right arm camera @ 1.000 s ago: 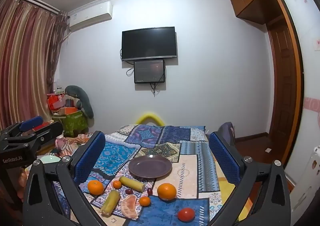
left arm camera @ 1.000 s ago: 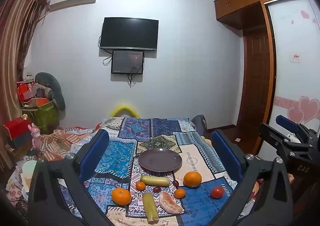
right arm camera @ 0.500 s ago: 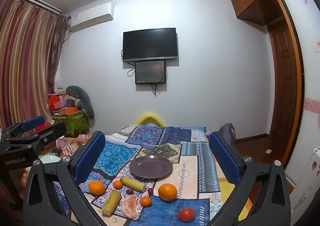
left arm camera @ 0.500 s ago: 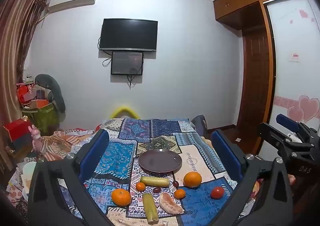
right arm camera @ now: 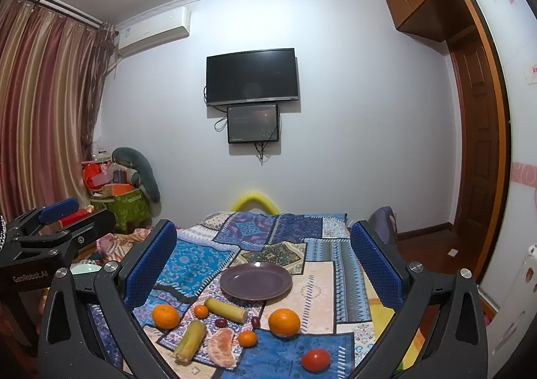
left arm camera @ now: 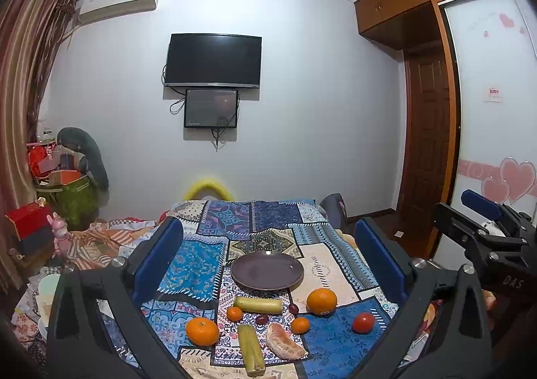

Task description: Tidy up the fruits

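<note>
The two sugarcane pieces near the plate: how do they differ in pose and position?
The far sugarcane piece lies crosswise just in front of the plate; the near sugarcane piece points lengthwise toward the camera, closer to the table edge. The near one sits beside the peeled citrus segment; the far one does not. Both are yellow-green sticks resting on the patterned cloth.

Count's easy enough: one purple plate (left arm camera: 266,271), two big oranges (left arm camera: 321,301), two little tangerines (left arm camera: 234,313). Two sugarcane sticks (left arm camera: 257,304), two dark dates (left arm camera: 261,319), one tomato (left arm camera: 363,322), one peeled citrus piece (left arm camera: 285,344).
</note>
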Tool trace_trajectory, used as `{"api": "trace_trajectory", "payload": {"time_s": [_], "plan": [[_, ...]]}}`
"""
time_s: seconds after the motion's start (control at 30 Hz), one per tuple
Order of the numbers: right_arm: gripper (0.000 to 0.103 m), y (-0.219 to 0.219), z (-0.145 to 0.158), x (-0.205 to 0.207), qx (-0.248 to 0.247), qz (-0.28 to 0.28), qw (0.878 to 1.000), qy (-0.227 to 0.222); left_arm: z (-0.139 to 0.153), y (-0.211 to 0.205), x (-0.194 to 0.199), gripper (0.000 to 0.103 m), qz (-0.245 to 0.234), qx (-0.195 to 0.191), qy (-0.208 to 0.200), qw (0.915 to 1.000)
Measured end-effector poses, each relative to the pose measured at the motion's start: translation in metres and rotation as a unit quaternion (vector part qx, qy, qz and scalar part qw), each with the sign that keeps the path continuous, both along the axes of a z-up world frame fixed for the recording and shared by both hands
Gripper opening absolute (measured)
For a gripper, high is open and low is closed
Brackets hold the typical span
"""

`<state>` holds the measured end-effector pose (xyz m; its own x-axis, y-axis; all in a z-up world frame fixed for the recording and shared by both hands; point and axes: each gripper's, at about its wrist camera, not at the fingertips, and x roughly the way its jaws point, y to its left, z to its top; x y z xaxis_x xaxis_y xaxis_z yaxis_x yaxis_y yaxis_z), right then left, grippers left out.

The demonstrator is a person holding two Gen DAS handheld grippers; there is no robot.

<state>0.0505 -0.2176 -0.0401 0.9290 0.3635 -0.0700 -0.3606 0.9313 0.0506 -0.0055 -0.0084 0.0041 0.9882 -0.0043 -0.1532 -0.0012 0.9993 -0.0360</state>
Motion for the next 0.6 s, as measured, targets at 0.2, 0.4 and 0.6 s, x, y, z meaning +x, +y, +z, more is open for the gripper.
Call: {"api": "trace_trajectory", "payload": {"time_s": [0.2, 0.4, 0.6], "plan": [[0.103, 0.0006, -0.0018, -0.0005, 0.0, 0.001, 1.0, 0.0, -0.0003, -0.0008, -0.0004, 0.103, -0.004, 0.002, -0.001, 1.0], [0.103, -0.0002, -0.0017, -0.0006, 0.0, 0.001, 1.0, -0.001, -0.0011, 0.0004, 0.0, 0.103, -0.004, 0.001, 0.001, 1.0], [0.103, -0.0008, -0.0018, -0.0013, 0.001, 0.001, 1.0, -0.002, 0.0003, 0.0002, 0.0014, 0.103, -0.002, 0.0, 0.001, 1.0]]}}
